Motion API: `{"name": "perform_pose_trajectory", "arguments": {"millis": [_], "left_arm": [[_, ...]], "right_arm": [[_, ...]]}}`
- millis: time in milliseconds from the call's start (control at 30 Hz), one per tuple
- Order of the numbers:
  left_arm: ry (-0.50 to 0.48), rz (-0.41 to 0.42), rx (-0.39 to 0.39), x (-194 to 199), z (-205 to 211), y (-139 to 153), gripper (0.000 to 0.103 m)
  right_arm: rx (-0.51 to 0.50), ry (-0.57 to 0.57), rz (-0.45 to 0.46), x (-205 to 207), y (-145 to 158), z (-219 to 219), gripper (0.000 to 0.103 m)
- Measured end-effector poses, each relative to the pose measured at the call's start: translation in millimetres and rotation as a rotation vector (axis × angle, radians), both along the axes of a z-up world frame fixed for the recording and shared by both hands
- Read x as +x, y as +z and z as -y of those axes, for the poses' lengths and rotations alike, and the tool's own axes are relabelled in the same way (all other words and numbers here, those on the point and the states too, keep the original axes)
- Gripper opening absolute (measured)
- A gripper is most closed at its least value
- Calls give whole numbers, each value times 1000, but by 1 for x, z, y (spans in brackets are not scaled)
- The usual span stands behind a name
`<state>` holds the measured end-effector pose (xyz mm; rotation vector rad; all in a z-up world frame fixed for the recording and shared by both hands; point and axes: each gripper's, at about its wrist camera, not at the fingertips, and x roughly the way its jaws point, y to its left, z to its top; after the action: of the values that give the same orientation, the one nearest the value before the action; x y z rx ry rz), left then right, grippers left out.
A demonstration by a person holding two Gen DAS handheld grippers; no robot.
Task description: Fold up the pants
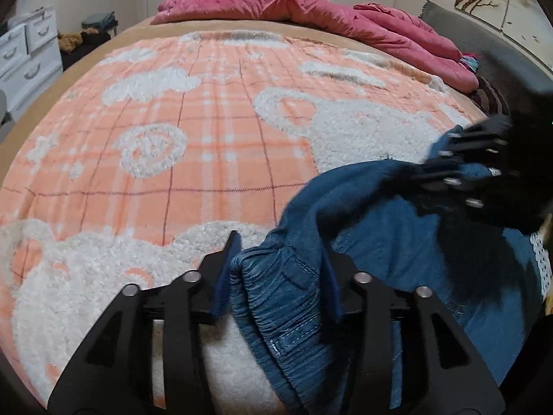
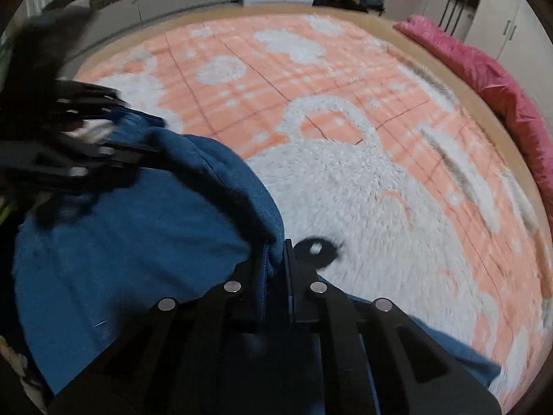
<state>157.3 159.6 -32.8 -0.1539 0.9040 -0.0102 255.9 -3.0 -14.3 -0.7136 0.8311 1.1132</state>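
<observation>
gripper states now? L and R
Left gripper: shut on the pants, at the bunched waistband.
Right gripper: shut on a pants edge.

R claw (image 2: 276, 259) pinched tight on edge of blue pants (image 2: 131, 242), fabric bunched over orange/white blanket (image 2: 345, 180) on bed. L claw (image 2: 114, 135), blurred, grips pants at far left. Pink duvet (image 2: 501, 79) along right side.
</observation>
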Motion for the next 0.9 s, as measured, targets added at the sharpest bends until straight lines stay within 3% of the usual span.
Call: {"name": "perform_pose_trajectory", "arguments": {"millis": [67,200,367,500,667,900], "left_arm": [[-9,3,-24,1,-1,-1,39],[-55,39,-99,-5,-1,10,22],[-140,138,-73,-37,17,42,21],[-208,212,17,-76,44,67,21],[-235,189,76,-111,69,70,22],[-265,90,68,-149,80,44,22]], "right_arm": [[40,-45,15,-11,14,16,7],[105,-103,11,-30,34,40,7],[155,-172,8,-58,48,69,7],[217,-202,9,-87,60,95,7],[256,-205,-9,-133,61,120,7],[276,-172,-42,-183,48,134,7]]}}
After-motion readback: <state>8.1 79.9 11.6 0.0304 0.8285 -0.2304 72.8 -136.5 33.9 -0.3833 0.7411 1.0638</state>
